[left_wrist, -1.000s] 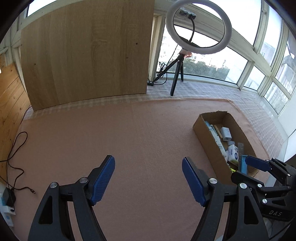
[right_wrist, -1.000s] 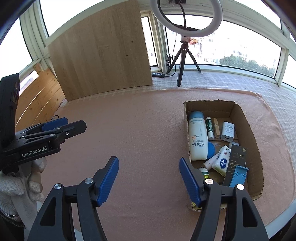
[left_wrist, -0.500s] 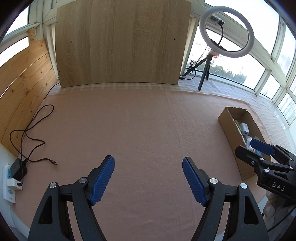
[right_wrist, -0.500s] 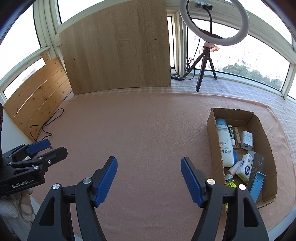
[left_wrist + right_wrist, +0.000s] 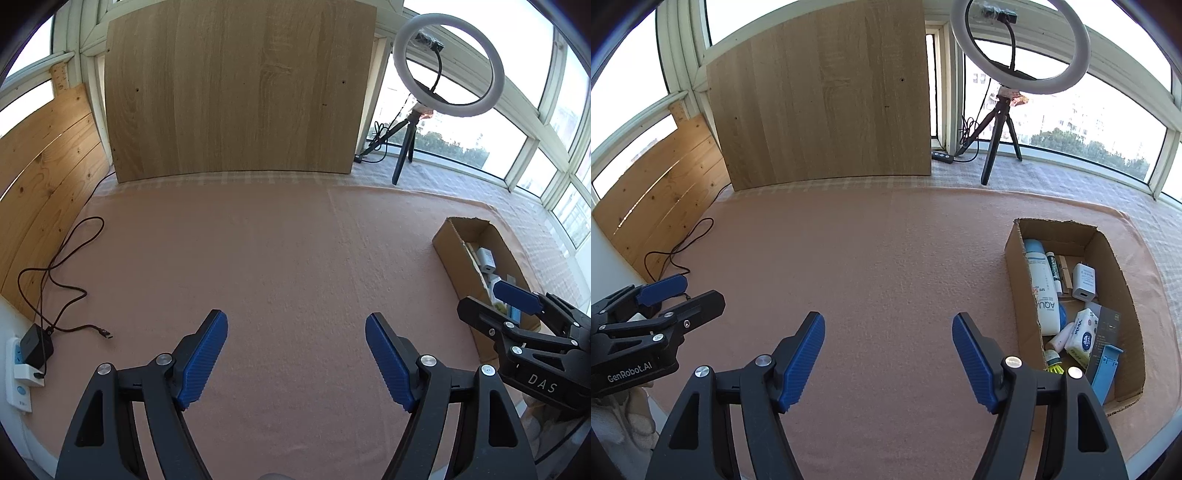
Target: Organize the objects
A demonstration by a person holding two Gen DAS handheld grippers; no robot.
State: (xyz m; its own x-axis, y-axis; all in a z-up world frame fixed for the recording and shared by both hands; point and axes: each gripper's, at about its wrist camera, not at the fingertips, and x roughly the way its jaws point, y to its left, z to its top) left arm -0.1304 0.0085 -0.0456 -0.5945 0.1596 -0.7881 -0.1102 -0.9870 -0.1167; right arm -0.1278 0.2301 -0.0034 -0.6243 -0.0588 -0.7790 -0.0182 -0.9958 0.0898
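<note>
Both your left tongs (image 5: 296, 354) and right tongs (image 5: 888, 356) gape wide, empty. Reaching into the cardboard box (image 5: 1014, 254) at the worktop's right edge could tip the crowded bottle (image 5: 1041, 288).

From my remote seat I log a desk (image 5: 280, 258) covered in a pinkish cloth, a large light-wood panel (image 5: 236, 88) standing upright at its far edge, and a knotty pine board (image 5: 40, 177) leaning along its left side. A ring light (image 5: 1019, 44) on a black tripod (image 5: 997, 136) stands at the far right before a curved run of white-framed windows (image 5: 1100, 129), daylight bright behind. I also note a black cable (image 5: 62, 266) trailing to a charger in a white power strip (image 5: 22, 369).
</note>
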